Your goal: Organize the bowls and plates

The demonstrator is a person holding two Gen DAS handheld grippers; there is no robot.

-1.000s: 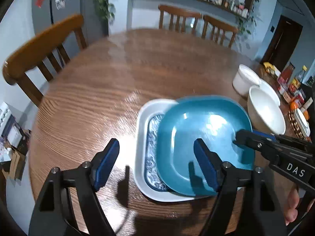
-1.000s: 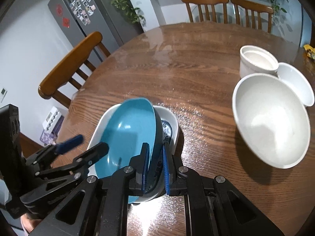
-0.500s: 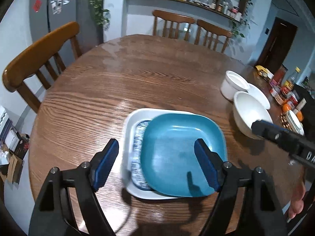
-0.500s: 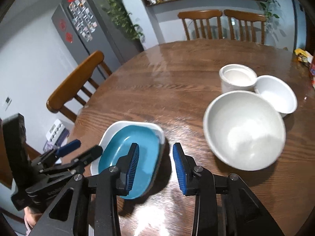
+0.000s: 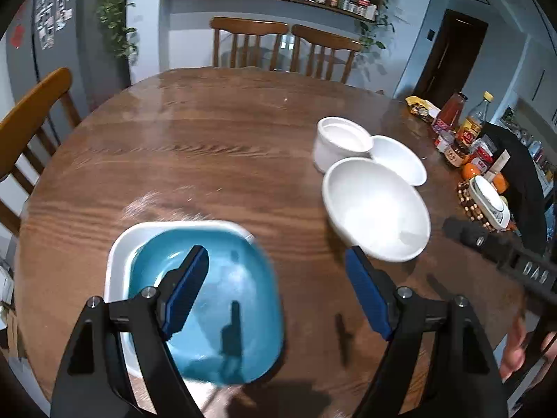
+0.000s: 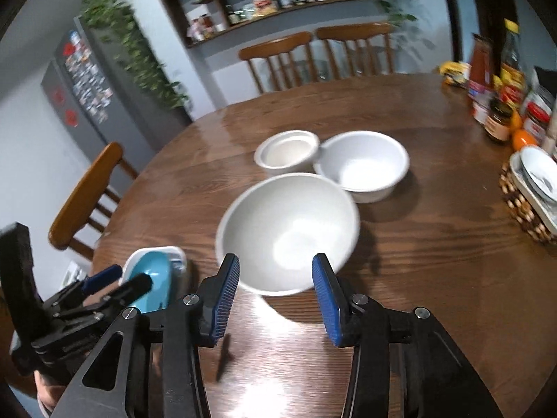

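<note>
Right wrist view: the right gripper [image 6: 275,291] stands wide open and empty, its blue pads [image 6: 226,296] flanking the near rim of the large white bowl [image 6: 287,233] without visibly touching it. Just beyond sit a medium white bowl [image 6: 362,167] and a small ramekin-like bowl [image 6: 287,151], close together. Left wrist view: the left gripper [image 5: 278,292] is likewise spread and holds nothing, above the blue plate [image 5: 216,299] nested in the white dish [image 5: 116,261]. Likely risk: a closing pad that catches only the sloped, glazed rim could let the bowl slip or tip, knocking its neighbours.
</note>
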